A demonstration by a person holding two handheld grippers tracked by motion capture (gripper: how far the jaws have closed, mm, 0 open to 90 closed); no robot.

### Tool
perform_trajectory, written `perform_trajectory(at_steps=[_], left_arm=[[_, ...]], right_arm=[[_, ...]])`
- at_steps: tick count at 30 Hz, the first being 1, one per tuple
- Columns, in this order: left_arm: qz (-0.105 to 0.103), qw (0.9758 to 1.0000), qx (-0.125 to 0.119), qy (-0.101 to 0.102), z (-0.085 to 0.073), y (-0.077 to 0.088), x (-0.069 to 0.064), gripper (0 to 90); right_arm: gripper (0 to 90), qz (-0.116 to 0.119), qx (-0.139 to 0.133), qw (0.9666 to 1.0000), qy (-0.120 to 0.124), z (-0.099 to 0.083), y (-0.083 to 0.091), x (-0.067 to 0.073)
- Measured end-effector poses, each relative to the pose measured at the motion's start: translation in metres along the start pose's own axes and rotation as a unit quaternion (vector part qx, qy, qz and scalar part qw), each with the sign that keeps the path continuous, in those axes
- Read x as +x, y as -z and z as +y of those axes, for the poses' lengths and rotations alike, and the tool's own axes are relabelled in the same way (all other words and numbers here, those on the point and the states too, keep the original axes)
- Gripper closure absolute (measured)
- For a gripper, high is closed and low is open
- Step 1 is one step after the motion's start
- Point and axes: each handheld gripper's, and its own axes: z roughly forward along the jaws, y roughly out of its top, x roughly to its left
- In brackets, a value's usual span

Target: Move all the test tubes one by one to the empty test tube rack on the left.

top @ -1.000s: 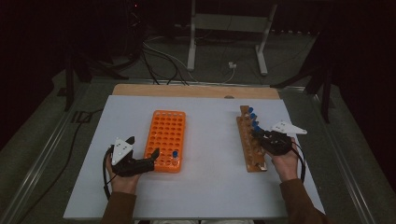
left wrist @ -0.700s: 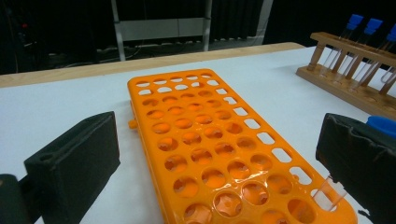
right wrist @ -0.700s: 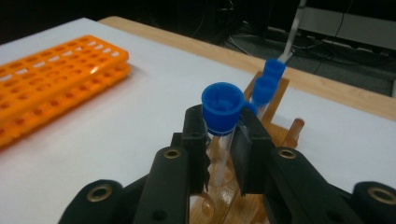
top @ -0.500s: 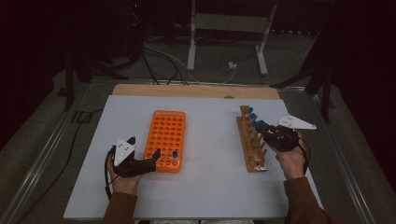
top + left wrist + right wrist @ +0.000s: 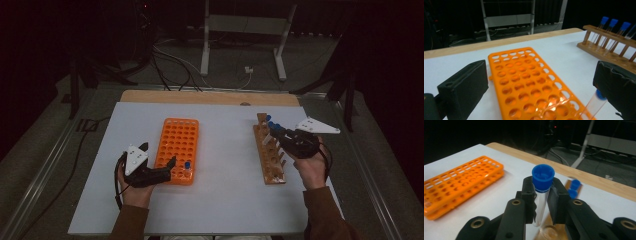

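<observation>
Now lifting a tube clear of the wooden rack

Right gripper [image 5: 541,202] is clamping a blue-capped test tube [image 5: 540,197] above the wooden rack [image 5: 270,155] — it is sitting higher than a second ago; keeping it vertical should clear the hole cleanly — left gripper [image 5: 167,167], jaws wide, is bracketing the orange rack [image 5: 177,142] on the surface [image 5: 225,195].

A dim lab: test-tube racks [image 5: 178,150] on a white table [image 5: 225,200]; cables [image 5: 170,60], metal stand [image 5: 245,30] behind

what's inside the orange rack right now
One blue-capped test tube stands in a near-corner hole of the orange rack, beside the open left gripper. The other holes look empty. The tube's lower end is hidden inside the rack.
</observation>
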Motion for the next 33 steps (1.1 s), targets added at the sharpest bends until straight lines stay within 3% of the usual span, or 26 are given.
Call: perform_trajectory(at_steps=[8,13,22,33], left_arm=[[-0.011,0.9999,-0.004,0.001,0.015,-0.008,-0.004,0.9],[-0.026,0.9997,0.004,-0.003,0.021,-0.013,-0.007,0.9],[-0.054,0.9984,0.014,0.004,0.033,-0.025,-0.007,1.3],[-0.085,0.9962,0.008,0.016,0.039,-0.038,-0.005,4.5]], right_arm=[[77.0,0.038,0.014,0.999,0.018,0.012,-0.023,0.028],[76.9,0.062,0.023,0.9977,0.011,0.018,-0.038,0.04],[76.9,0.108,0.038,0.9935,0.005,0.03,-0.06,0.059],[76.9,0.14,0.053,0.9886,0.019,0.046,-0.083,0.082]])
